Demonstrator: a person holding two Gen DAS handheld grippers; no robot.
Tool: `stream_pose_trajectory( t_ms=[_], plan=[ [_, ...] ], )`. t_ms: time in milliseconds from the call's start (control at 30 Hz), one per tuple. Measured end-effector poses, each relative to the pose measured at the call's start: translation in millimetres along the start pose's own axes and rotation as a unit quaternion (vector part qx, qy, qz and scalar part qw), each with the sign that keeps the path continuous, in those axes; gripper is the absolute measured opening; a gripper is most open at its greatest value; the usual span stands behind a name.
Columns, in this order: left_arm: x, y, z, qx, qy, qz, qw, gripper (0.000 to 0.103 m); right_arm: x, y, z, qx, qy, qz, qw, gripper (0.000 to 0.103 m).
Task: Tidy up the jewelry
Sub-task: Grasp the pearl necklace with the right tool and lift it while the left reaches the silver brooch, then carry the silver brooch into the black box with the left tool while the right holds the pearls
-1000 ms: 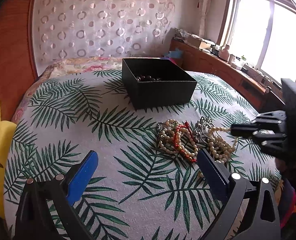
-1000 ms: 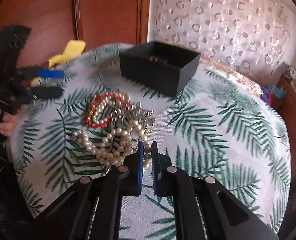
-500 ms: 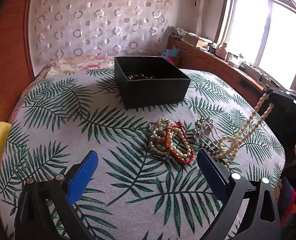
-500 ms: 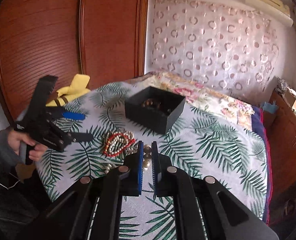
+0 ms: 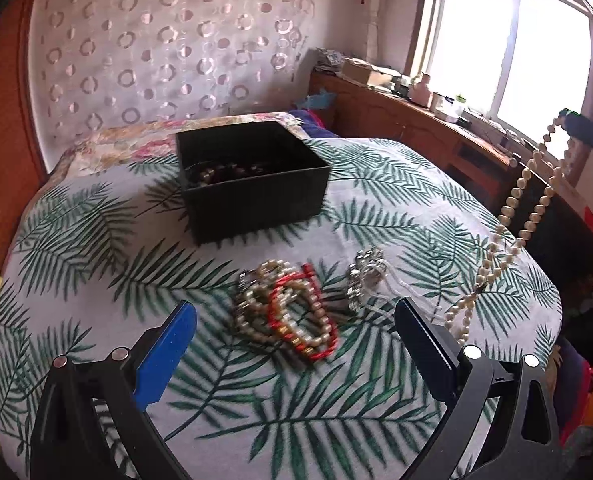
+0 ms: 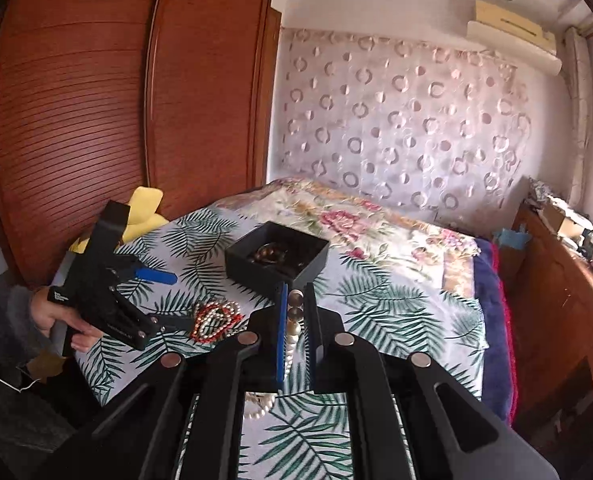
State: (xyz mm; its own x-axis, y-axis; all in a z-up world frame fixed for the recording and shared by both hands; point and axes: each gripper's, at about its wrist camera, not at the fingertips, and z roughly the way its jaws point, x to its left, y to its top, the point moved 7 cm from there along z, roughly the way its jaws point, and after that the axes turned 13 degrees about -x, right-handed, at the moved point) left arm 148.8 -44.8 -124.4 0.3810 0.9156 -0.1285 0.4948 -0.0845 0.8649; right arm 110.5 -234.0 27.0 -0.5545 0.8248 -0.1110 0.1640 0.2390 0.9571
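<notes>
On the palm-leaf cloth (image 5: pixel 96 248) stands an open black box (image 5: pixel 252 176) (image 6: pixel 276 260) with dark beads inside. In front of it lies a tangle of red and pearl bracelets (image 5: pixel 288 316) (image 6: pixel 216 320), and beside that a silver piece (image 5: pixel 366 280). My right gripper (image 6: pixel 296 292) is shut on a long pearl necklace (image 5: pixel 524 216) (image 6: pixel 295 314). The strand hangs from it high at the right, its lower end still on the cloth. My left gripper (image 5: pixel 296 312) (image 6: pixel 176 300) is open and empty, low over the cloth just before the bracelets.
A person's hand (image 6: pixel 48 312) holds the left gripper at the bed's near-left edge. A yellow cloth (image 6: pixel 144 204) lies by the wooden wardrobe (image 6: pixel 76 120). A cluttered wooden sideboard (image 5: pixel 416 120) runs under the window. A floral blanket (image 6: pixel 356 220) lies behind the box.
The right gripper has risen, drawing the pearl necklace up off the pile until it hangs. The left gripper has edged closer to the bracelets and stayed open.
</notes>
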Motion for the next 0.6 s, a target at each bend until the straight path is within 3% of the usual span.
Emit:
stream_pose_trajectory(
  t_ms=[233,467,600],
  plan=[
    [-32,3,35,0.042,-0.035,0.031,0.9980,0.076,-27,8,-19,-0.013,-0.033,0.000,0.999,0.009],
    [-53,-2,66,0.084,-0.047,0.066,0.9932,0.049,-44,3,-27,-0.013,-0.045,0.006,0.999,0.009],
    [-56,-6,76,0.101,-0.049,0.081,0.9904,0.046,-47,-6,-21,-0.007,-0.042,0.012,0.999,0.009]
  ],
)
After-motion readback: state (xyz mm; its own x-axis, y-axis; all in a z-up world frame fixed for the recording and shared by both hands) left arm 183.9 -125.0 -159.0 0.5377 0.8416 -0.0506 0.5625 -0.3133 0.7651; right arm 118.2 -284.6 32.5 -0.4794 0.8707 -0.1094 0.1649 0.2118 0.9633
